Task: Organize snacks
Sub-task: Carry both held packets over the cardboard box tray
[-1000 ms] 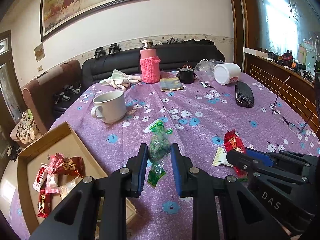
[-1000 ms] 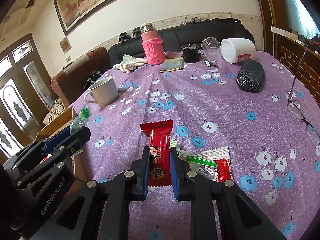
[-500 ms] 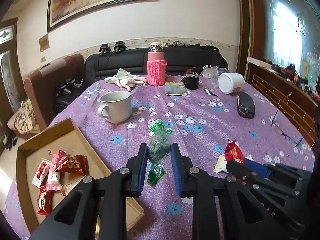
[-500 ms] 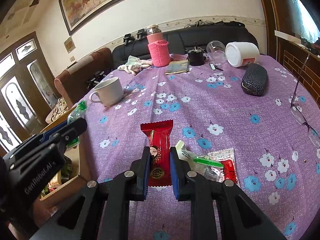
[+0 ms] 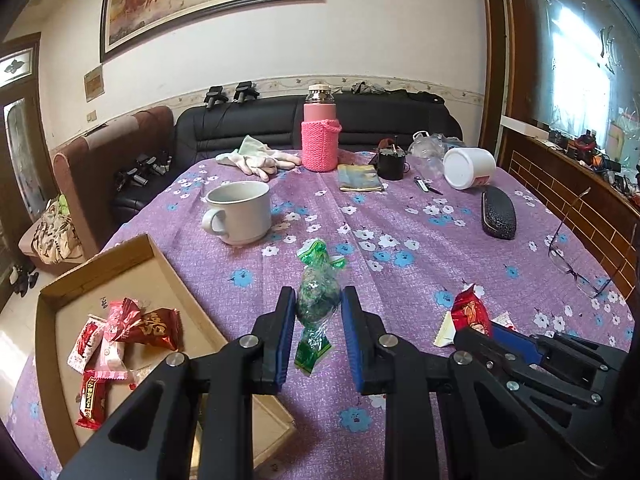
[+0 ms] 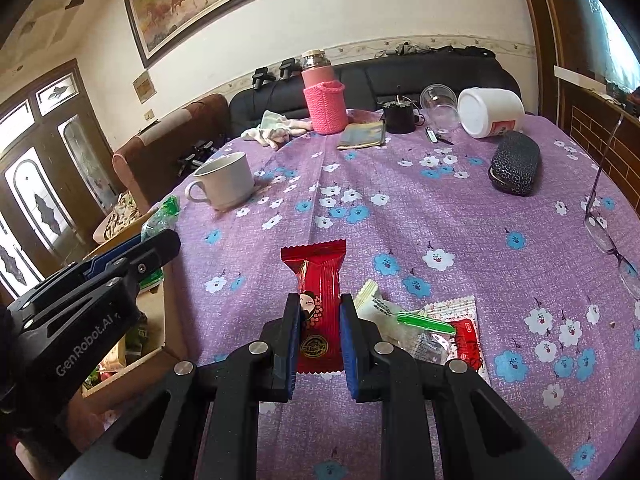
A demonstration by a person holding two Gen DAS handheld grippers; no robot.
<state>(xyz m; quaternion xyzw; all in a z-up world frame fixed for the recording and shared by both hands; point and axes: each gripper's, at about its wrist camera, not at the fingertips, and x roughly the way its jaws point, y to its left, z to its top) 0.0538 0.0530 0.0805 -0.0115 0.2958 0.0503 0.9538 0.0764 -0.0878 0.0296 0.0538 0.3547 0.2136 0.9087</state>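
Left gripper (image 5: pixel 318 306) clamps green candy (image 5: pixel 317 300); right gripper (image 6: pixel 320 312) clamps red snack (image 6: pixel 318 312); "GenRobot.AI" lettering.

We see a purple tablecloth (image 5: pixel 420 264) strewn with white and blue flowers, and on it a white mug (image 5: pixel 239 212), a pink bottle (image 5: pixel 319 136) in a pink knitted sleeve, and a black glasses case (image 5: pixel 498 214) speckled with pale dots. We see black grippers with blue pads, the left gripper (image 5: pixel 318 312) around a green wrapped candy (image 5: pixel 318 296) and the right gripper (image 6: pixel 320 320) around a red snack packet (image 6: pixel 318 300). The cardboard box (image 5: pixel 120 264) is plain brown, with red, pink and white wrappers inside.
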